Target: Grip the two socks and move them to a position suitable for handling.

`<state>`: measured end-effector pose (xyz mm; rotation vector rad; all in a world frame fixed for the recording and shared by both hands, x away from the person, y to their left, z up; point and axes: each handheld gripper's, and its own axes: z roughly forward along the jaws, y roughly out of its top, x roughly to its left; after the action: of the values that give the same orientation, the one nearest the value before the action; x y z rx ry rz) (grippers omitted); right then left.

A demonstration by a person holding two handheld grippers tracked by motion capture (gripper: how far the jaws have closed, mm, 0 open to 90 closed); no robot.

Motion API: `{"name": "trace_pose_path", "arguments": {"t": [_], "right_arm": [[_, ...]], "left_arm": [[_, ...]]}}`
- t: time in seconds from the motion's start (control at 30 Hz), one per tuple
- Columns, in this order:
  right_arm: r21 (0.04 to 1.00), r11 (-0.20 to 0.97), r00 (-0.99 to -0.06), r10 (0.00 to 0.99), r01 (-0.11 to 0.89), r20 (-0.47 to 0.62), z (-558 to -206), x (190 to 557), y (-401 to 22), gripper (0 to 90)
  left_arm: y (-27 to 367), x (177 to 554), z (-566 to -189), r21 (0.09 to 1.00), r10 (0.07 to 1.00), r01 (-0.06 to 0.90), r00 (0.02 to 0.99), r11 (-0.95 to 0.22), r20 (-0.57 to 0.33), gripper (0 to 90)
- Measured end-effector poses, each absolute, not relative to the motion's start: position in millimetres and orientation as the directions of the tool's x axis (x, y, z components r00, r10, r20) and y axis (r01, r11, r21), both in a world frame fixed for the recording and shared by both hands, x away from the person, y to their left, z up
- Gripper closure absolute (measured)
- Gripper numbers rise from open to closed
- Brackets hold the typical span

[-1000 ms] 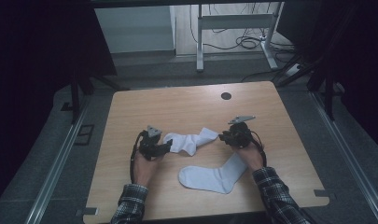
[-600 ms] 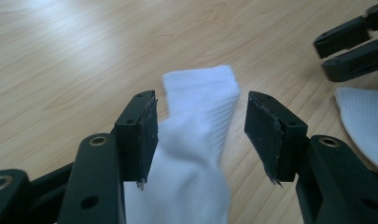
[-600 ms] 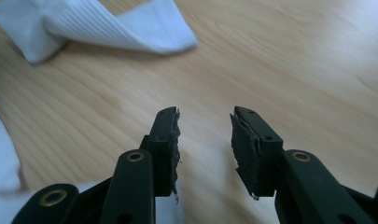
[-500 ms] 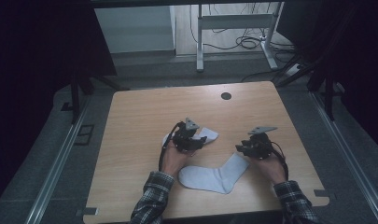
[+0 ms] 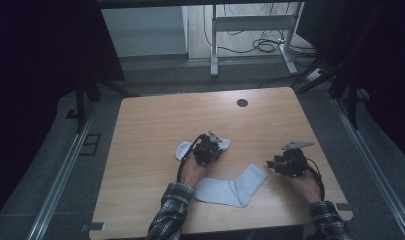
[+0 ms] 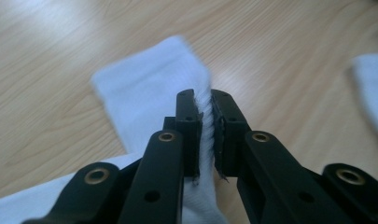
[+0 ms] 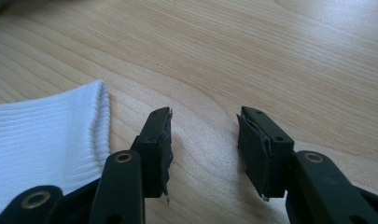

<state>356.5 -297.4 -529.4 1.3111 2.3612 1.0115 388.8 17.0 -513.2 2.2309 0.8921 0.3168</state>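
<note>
My left gripper sits mid-table, shut on a bunched white sock whose ends stick out on both sides of it. In the left gripper view the ribbed fabric of this sock is pinched between the jaws of the left gripper. A second white sock lies flat nearer the person. My right gripper rests just right of that sock's cuff, apart from it. In the right gripper view the right gripper is open over bare wood, with the cuff beside its left jaw.
The wooden table has a dark round hole near its far edge. Metal rails run along the floor on both sides. A desk frame and cables lie beyond the table. Plaid sleeves enter from the bottom.
Both grippers held the sock stretched between them. The right gripper let go and moved right, toward the person. The left gripper carried the sock rightward to mid-table.
</note>
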Motion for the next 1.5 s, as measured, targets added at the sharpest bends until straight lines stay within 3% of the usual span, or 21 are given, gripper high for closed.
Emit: {"name": "trace_pose_path", "arguments": {"t": [0.1,0.17,0.23,0.3,0.37,0.5,0.7,0.87,1.1,1.2,1.33,1.4,1.5], "right_arm": [[0.683,0.358,-0.565,0.819,0.636,0.098,-530,357,-296,53.2],[0.685,0.353,-0.564,0.819,0.637,0.102,-530,357,-296,53.1],[0.683,0.351,-0.563,0.819,0.640,0.106,-530,357,-297,52.6],[0.685,0.352,-0.565,0.818,0.638,0.106,-530,357,-297,52.2],[0.685,0.356,-0.568,0.817,0.636,0.103,-530,357,-297,52.1],[0.686,0.349,-0.565,0.817,0.639,0.111,-530,358,-298,52.0],[0.693,0.352,-0.561,0.823,0.629,0.091,-525,358,-296,53.8],[0.713,0.340,-0.573,0.813,0.613,0.105,-515,359,-287,59.3],[0.713,0.367,-0.606,0.789,0.598,0.102,-513,367,-261,60.1],[0.689,0.386,-0.600,0.795,0.613,0.088,-520,374,-253,60.9],[0.661,0.392,-0.602,0.790,0.641,0.116,-527,378,-247,79.8],[0.650,0.406,-0.601,0.793,0.643,0.099,-523,378,-245,84.6],[0.666,0.398,-0.607,0.787,0.631,0.105,-518,376,-243,85.1]], "left_arm": [[19,383,-493,0.767,0.630,0.471,0.768,-0.435,-0.114,82.4],[24,382,-478,0.826,0.628,0.476,0.751,-0.302,-0.203,78.9],[27,389,-476,0.814,0.687,0.513,0.696,-0.272,-0.209,61.7],[29,396,-484,0.762,0.765,0.560,0.629,-0.326,-0.134,44.8],[34,398,-496,0.732,0.788,0.572,0.611,-0.369,-0.080,43.0],[47,394,-508,0.732,0.797,0.589,0.595,-0.342,-0.107,37.9],[63,384,-503,0.741,0.794,0.568,0.603,-0.358,-0.078,36.3],[77,378,-508,0.731,0.795,0.575,0.602,-0.368,-0.074,40.4],[82,373,-526,0.705,0.802,0.603,0.591,-0.372,-0.082,45.7],[82,371,-533,0.687,0.805,0.608,0.591,-0.399,-0.055,57.0],[88,366,-537,0.694,0.798,0.606,0.598,-0.390,-0.073,81.8],[92,364,-535,0.699,0.804,0.601,0.591,-0.386,-0.064,84.9],[103,361,-530,0.712,0.816,0.605,0.573,-0.356,-0.079,85.1]]}}
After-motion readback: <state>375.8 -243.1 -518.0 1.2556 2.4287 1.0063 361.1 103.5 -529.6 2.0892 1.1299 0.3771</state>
